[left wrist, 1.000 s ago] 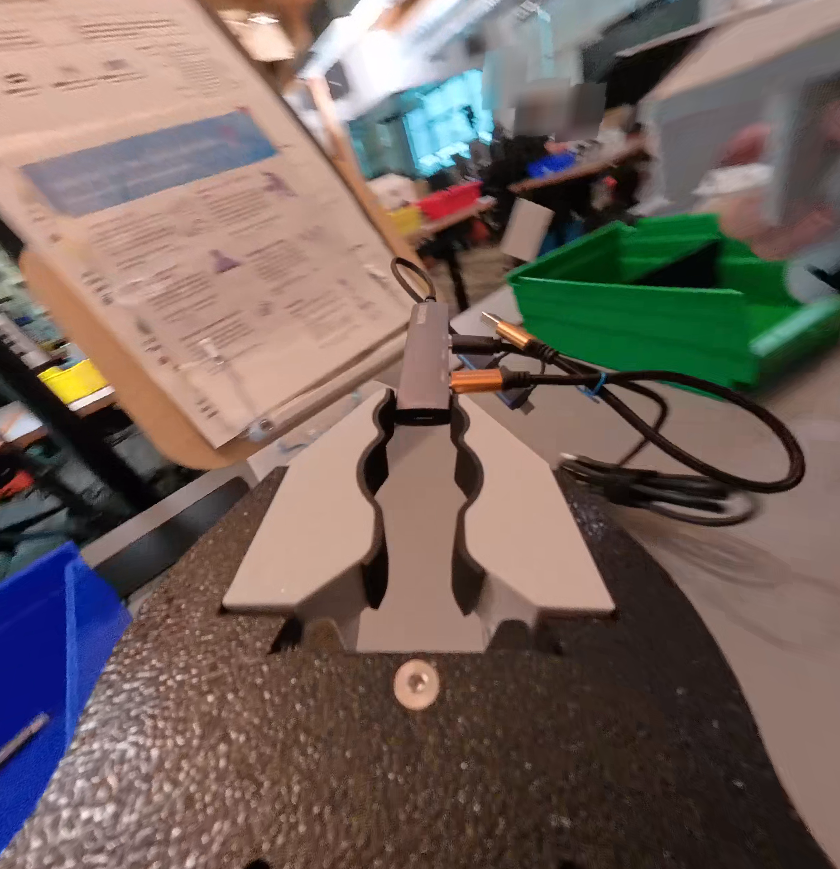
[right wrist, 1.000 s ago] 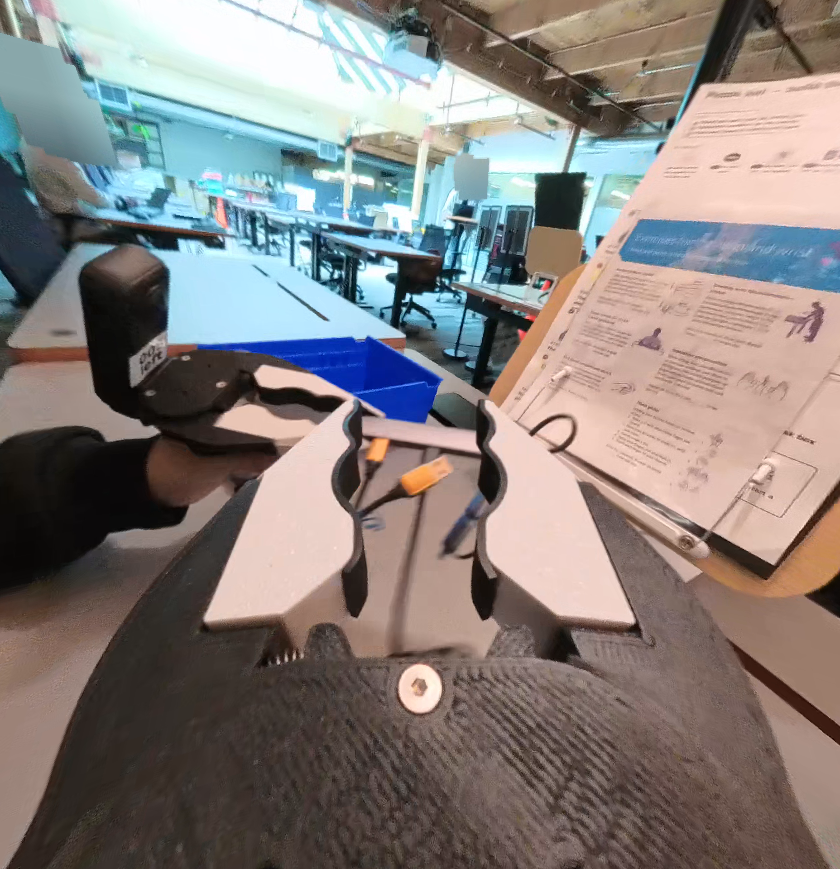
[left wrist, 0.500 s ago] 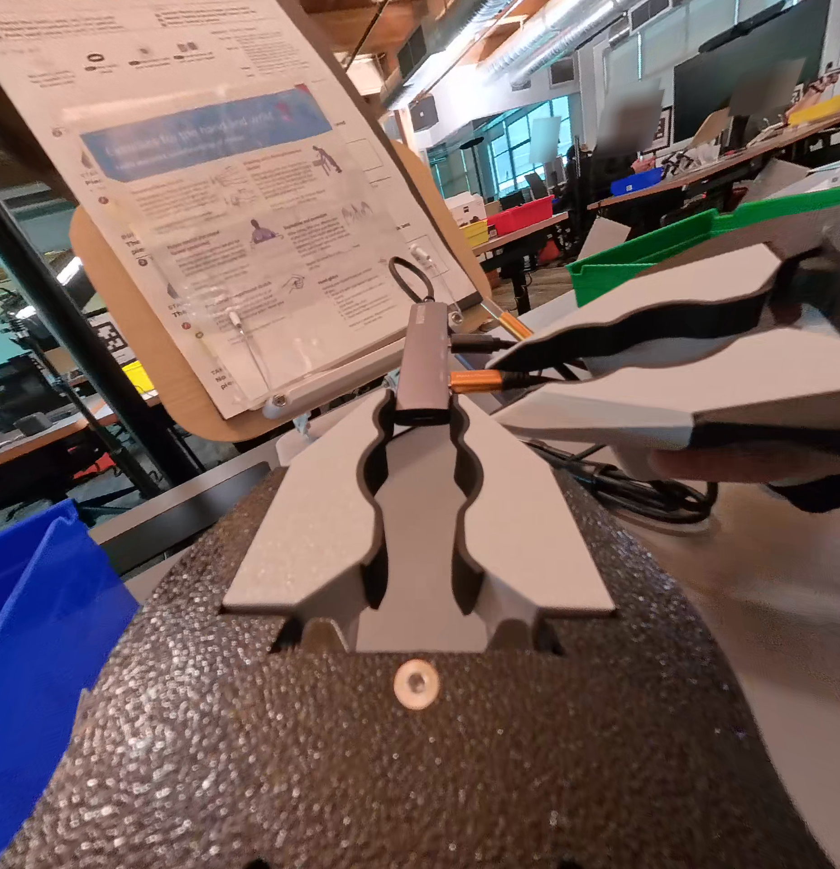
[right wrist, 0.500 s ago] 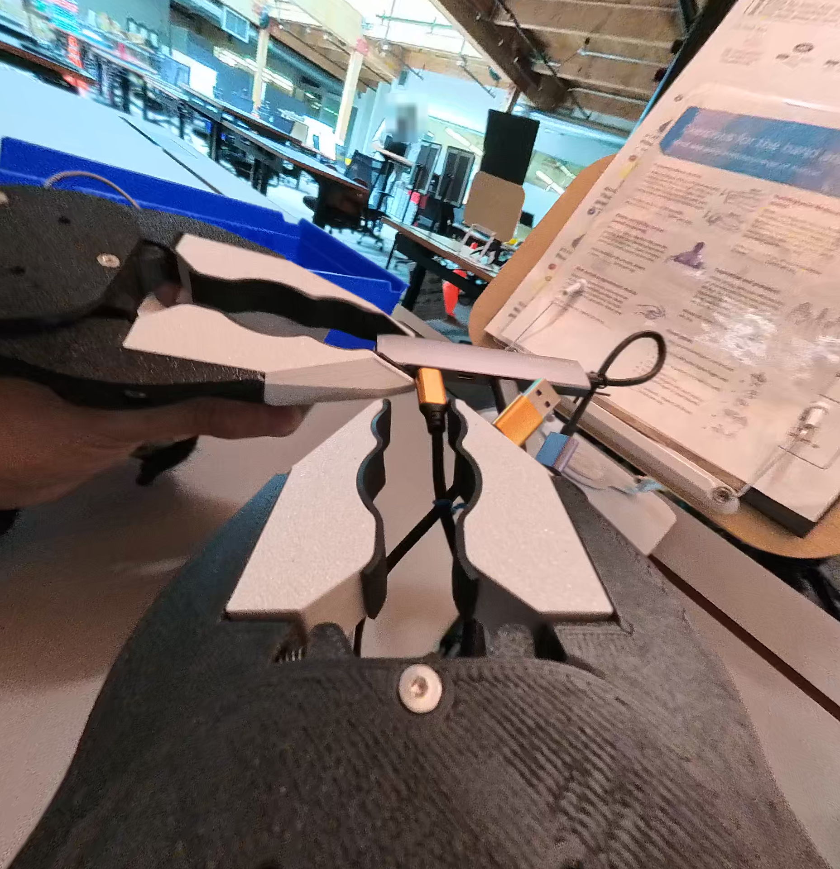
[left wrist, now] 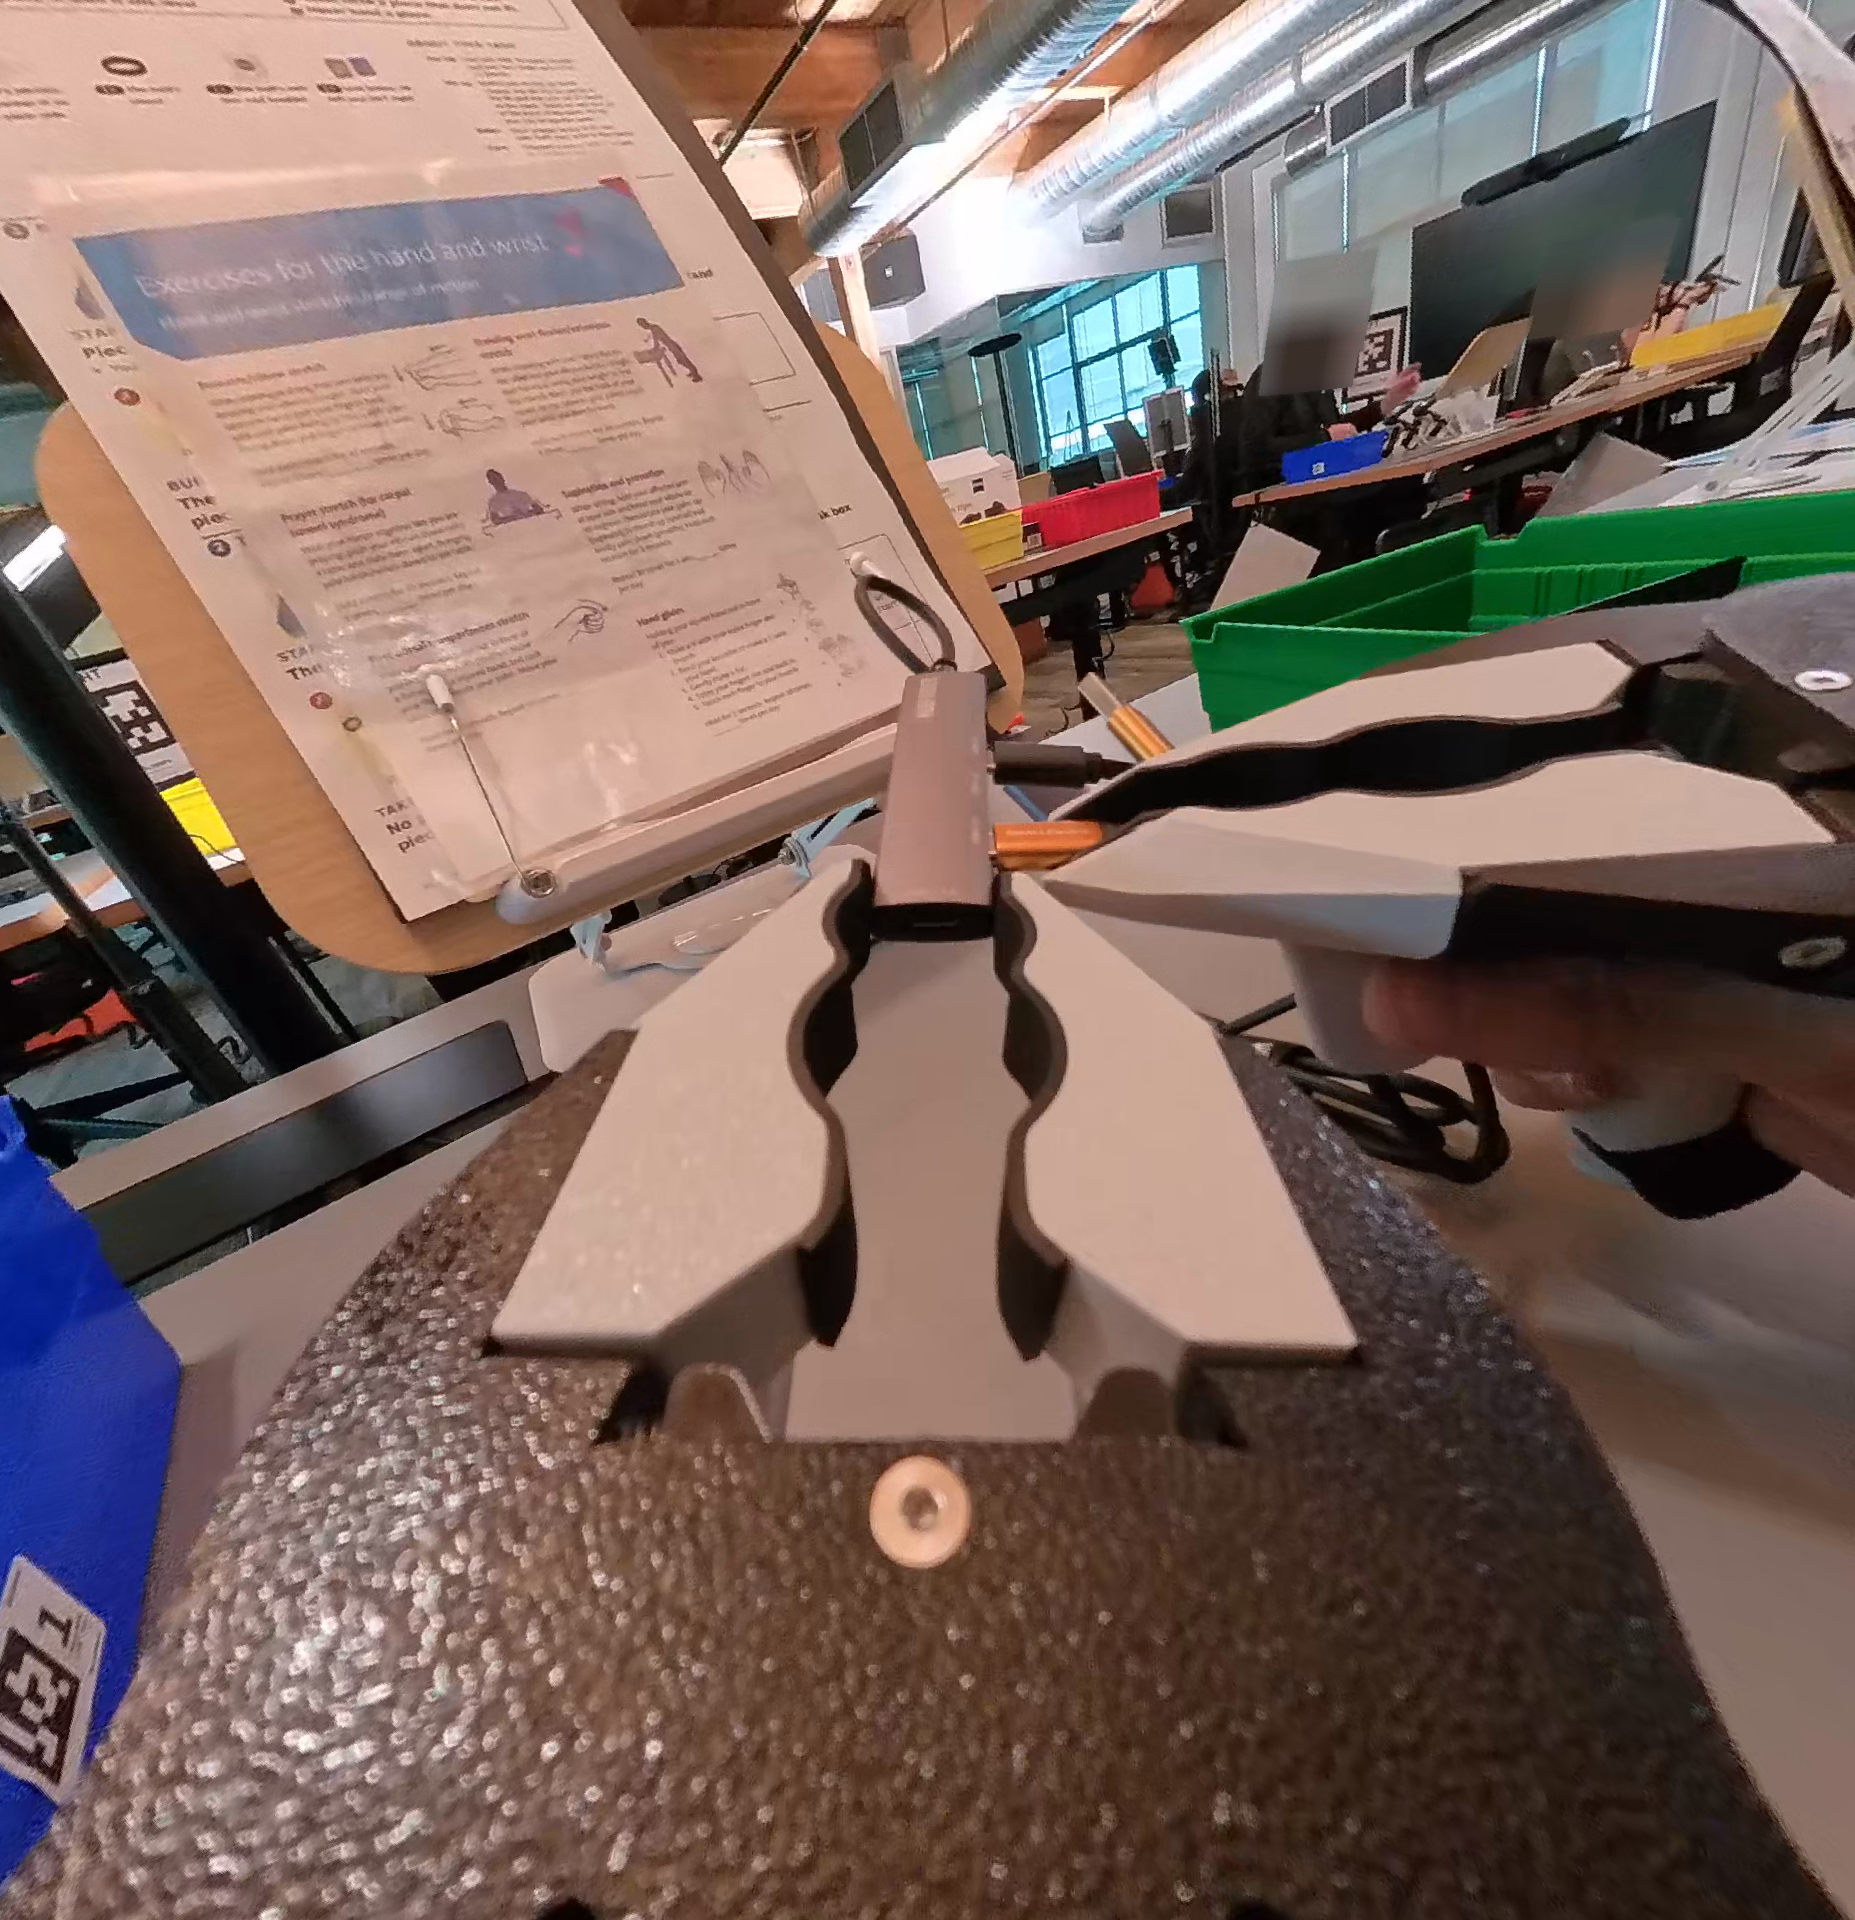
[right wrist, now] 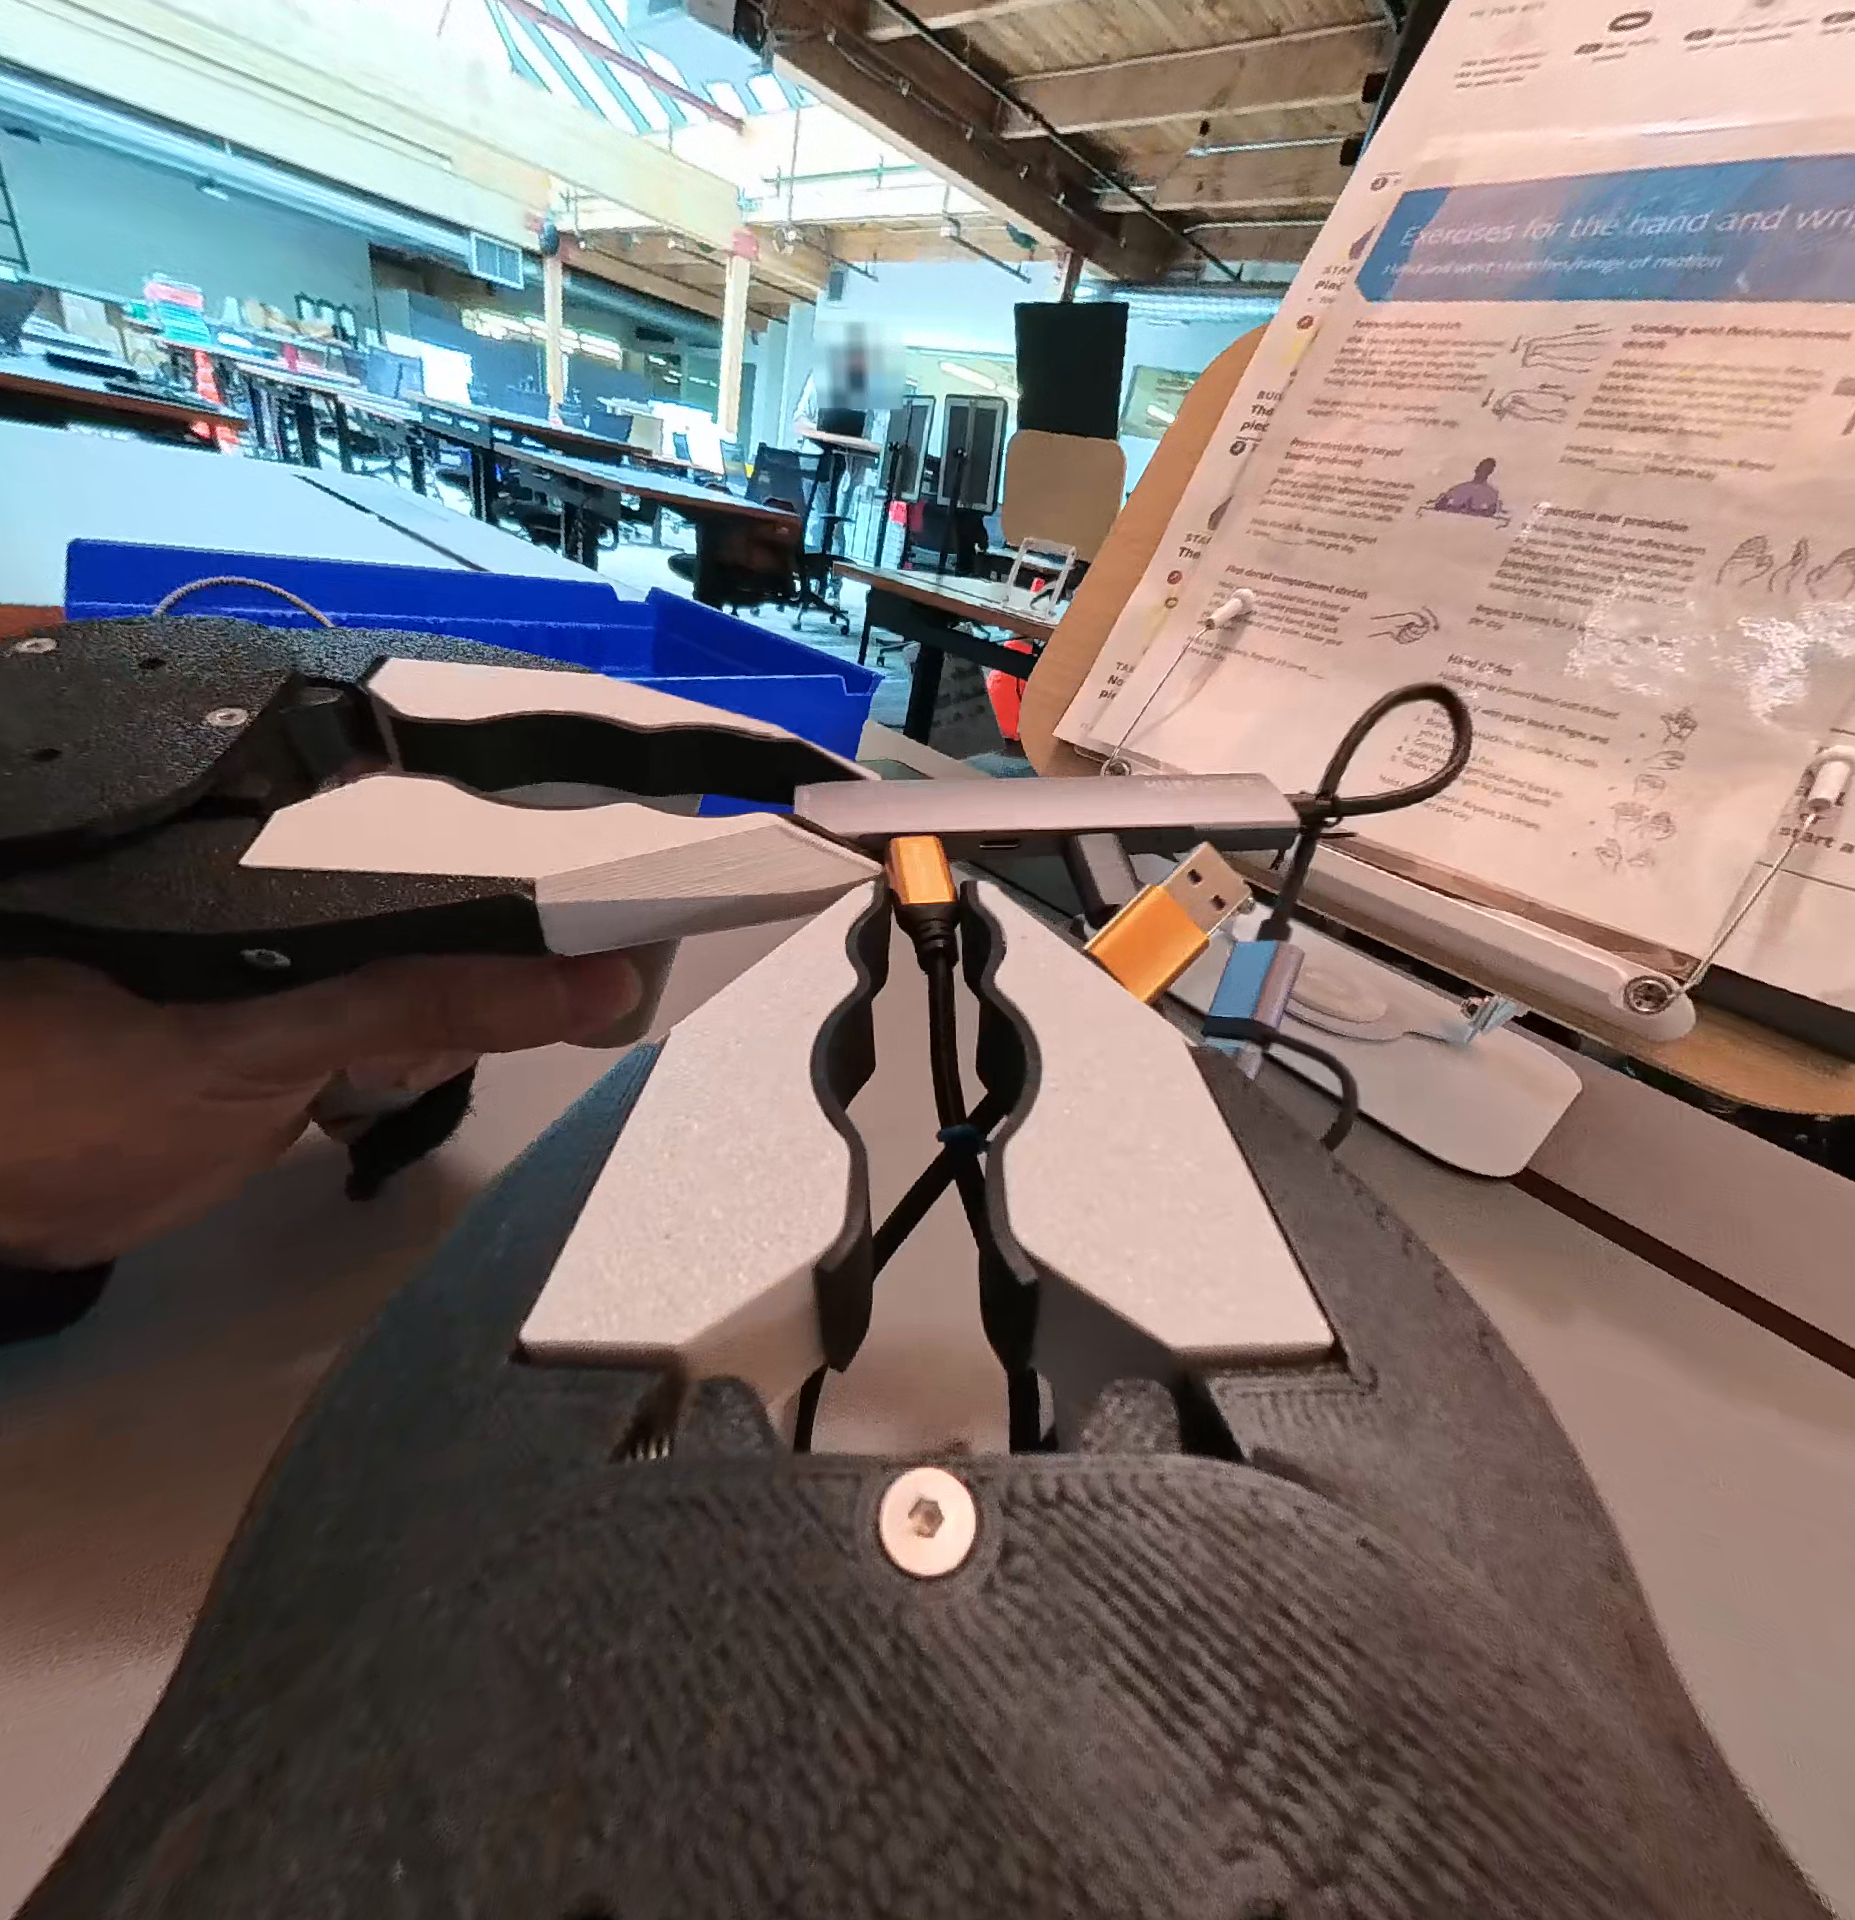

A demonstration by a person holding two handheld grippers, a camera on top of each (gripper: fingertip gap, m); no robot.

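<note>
Left wrist view: the left tongs [left wrist: 928, 904] are clenched on the near end of a slim grey hub [left wrist: 931, 800], held clear of the surface [left wrist: 1681, 1455] and pointing to 12 o'clock. The right tongs [right wrist: 928, 904], entering from 3 o'clock, are clenched on the black cable [right wrist: 942, 1023] just behind an orange plug [right wrist: 918, 871] seated in the hub's side. A second orange plug [right wrist: 1162, 920] hangs free beside it. In my judgement, any pull should run straight along the plug's axis, with the hub kept rigid and untwisted, grip close to the plug.
</note>
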